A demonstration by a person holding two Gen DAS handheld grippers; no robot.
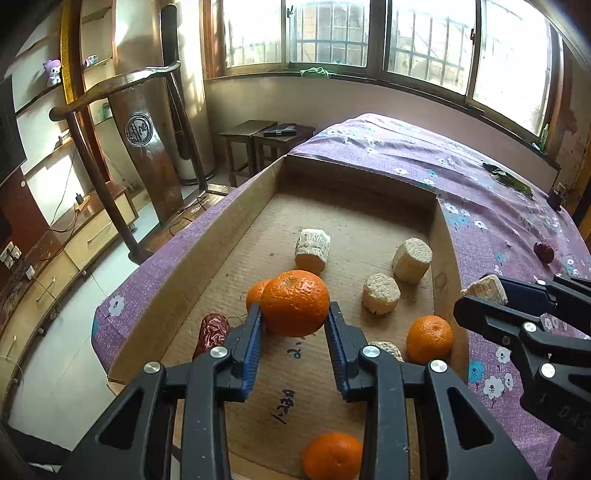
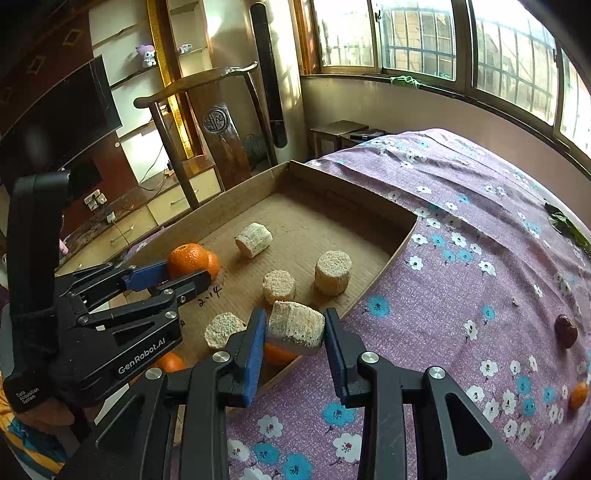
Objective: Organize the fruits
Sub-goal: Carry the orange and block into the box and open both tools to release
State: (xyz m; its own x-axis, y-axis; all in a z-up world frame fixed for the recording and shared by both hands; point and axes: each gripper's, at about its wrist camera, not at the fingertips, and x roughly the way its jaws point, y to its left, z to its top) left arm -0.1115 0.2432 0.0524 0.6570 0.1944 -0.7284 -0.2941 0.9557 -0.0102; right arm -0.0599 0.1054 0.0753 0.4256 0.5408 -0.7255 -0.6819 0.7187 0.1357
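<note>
A lived-in room of a home, seen from both wrist views. A bed [image 2: 461,280] under a purple floral sheet fills the right half of the frame, with a shallow cardboard box [image 2: 236,199] of food lying on it. A wide barred window [image 1: 369,33] runs across the top, daylight pouring through. At upper left, a flat-screen television [image 2: 62,114] hangs beside wall shelves [image 2: 125,79] holding a small plush toy [image 2: 147,55]. A dark wooden chair [image 1: 144,110] with a carved back medallion stands at left centre, over a low cabinet with drawers [image 1: 92,229]. Two small dark stools [image 1: 266,136] sit below the window, near the frame's centre.
</note>
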